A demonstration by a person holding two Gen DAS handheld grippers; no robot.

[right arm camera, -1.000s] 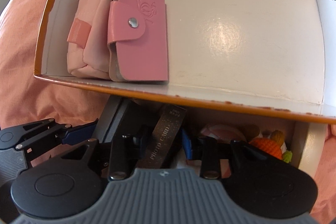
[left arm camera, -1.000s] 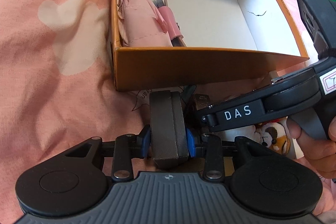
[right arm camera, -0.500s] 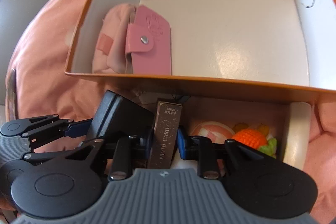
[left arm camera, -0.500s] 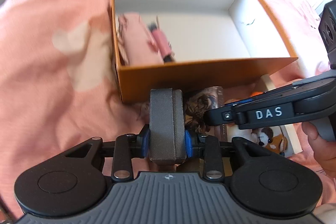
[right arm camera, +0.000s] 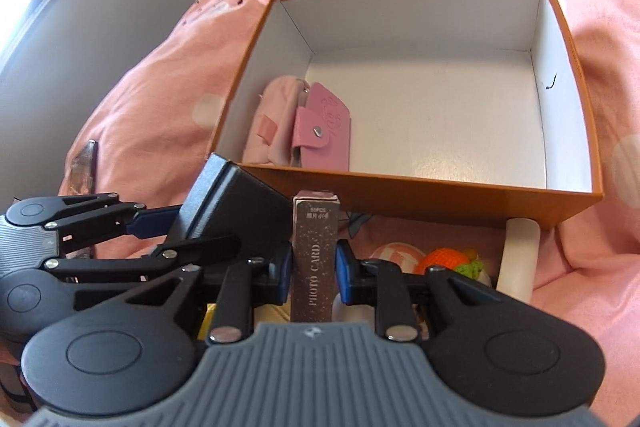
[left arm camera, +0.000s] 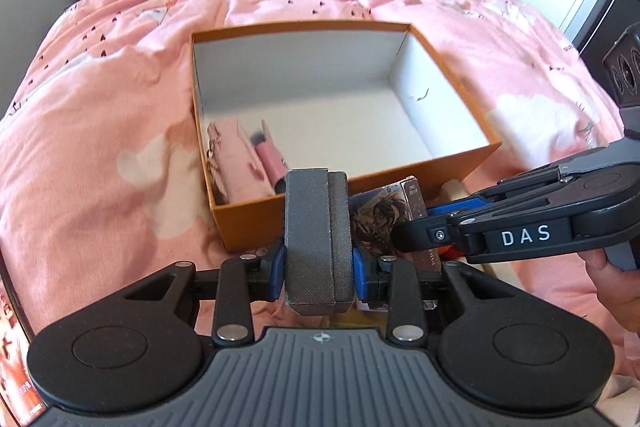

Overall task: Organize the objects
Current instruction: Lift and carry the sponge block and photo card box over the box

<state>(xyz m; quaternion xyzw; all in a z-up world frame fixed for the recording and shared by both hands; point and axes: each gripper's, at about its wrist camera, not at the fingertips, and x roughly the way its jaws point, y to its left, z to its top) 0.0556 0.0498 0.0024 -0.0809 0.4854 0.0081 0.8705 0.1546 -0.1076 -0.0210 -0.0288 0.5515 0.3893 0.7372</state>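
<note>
Grey case (left arm camera: 318, 239) clamped in left gripper (left arm camera: 319, 263), just before orange box (left arm camera: 360, 193) on pink bedding (left arm camera: 100, 147). Card box (right arm camera: 314, 259) pinched upright in right gripper (right arm camera: 313, 277). Pink pouch (right arm camera: 276, 119) and wallet (right arm camera: 322, 135) inside orange box, left corner.

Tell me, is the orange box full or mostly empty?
Mostly empty: the orange box holds only a pink pouch and pink wallet.

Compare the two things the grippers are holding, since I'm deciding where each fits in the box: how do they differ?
The grey case in the left gripper is thick, textured and unprinted; the photo card box in the right gripper is slimmer, glittery brown and lettered. The case fills a wider gap between the fingers than the card box does. Both are held upright, near the front wall of the orange box.
</note>
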